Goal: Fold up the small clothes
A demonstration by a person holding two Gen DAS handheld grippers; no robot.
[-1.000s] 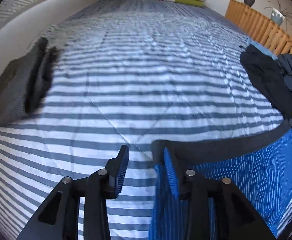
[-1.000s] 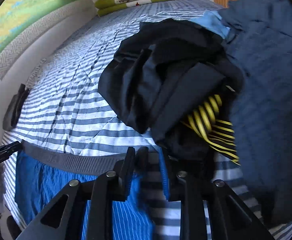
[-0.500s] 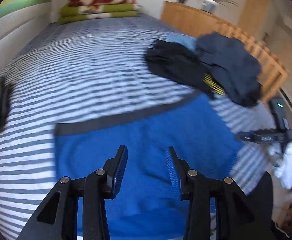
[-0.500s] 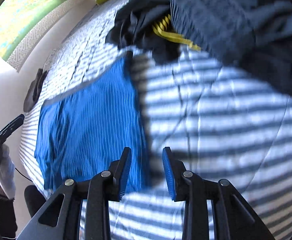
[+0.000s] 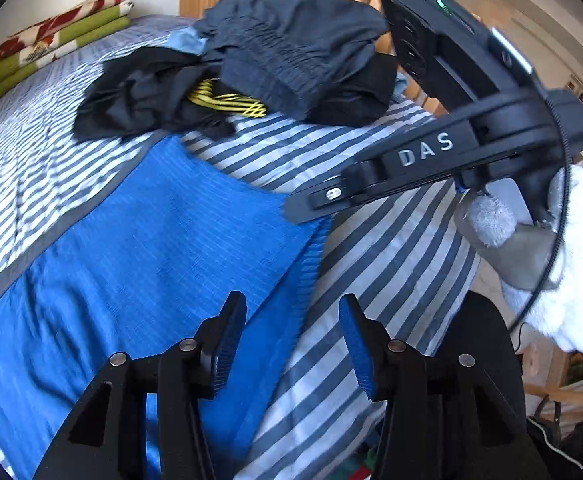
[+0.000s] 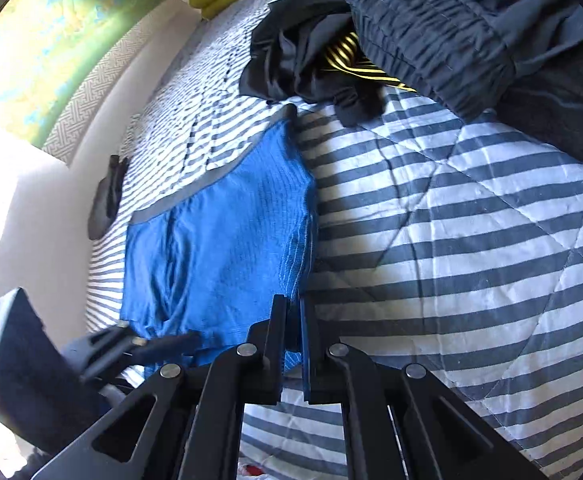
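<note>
Blue shorts (image 6: 219, 240) flat, unfolded, frame centre-left. Right gripper (image 6: 293, 320) just clamped onto hem corner. Left gripper (image 5: 291, 344) just widened, empty. Dark pile (image 5: 283, 52), upper frame, untouched.

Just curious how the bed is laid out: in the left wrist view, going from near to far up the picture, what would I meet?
Left tool → blue shorts → pile of dark clothes → folded green and red blankets by the wall.
</note>
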